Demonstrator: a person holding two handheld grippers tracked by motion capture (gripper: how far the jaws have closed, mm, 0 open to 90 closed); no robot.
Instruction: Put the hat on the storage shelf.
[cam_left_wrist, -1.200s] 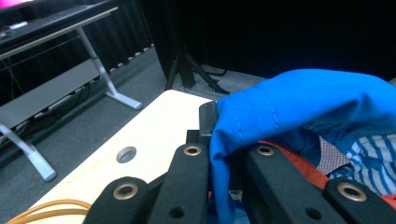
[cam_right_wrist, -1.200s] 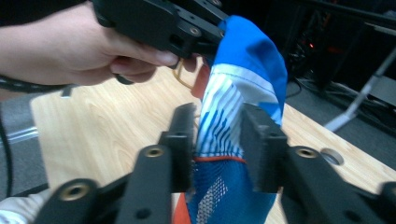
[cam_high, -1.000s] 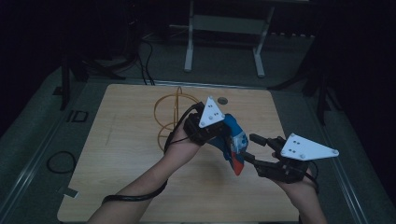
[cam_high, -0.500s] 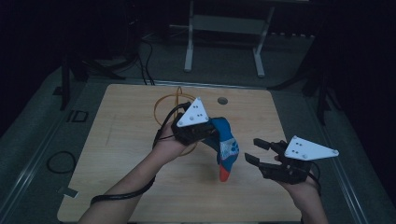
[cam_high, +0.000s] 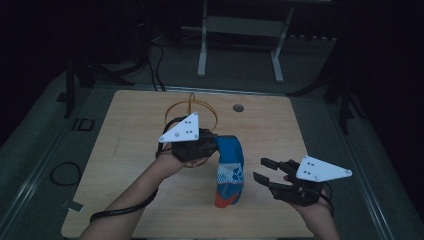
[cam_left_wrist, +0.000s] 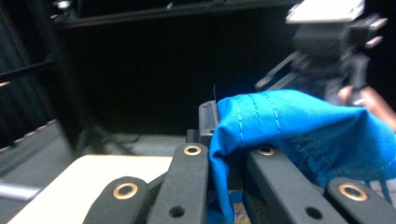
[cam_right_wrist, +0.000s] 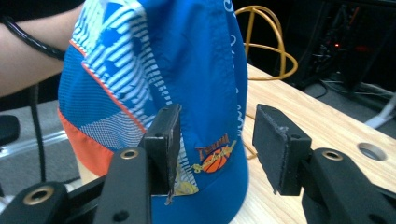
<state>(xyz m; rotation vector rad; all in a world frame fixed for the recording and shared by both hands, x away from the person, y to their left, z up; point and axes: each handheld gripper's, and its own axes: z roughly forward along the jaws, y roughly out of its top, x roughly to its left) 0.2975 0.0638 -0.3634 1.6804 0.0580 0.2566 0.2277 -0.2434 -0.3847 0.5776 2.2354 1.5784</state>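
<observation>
The left gripper (cam_high: 212, 145) is clamped on the top hem of a blue cloth garment with white stripes and an orange lower band (cam_high: 229, 172), lifting it above the pale wooden table (cam_high: 135, 150). The right gripper (cam_high: 264, 170) sits just to the cloth's right and lower, the nearer one to the free end; its jaws have just been closing but stand apart, touching nothing. In the right gripper view, the cloth (cam_right_wrist: 187, 93) lies just beyond the pads. Its long axis runs nearly straight down from the clamp, orange end lowest, close to the tabletop. A yellow wire frame (cam_high: 192, 107) stands behind the left hand.
</observation>
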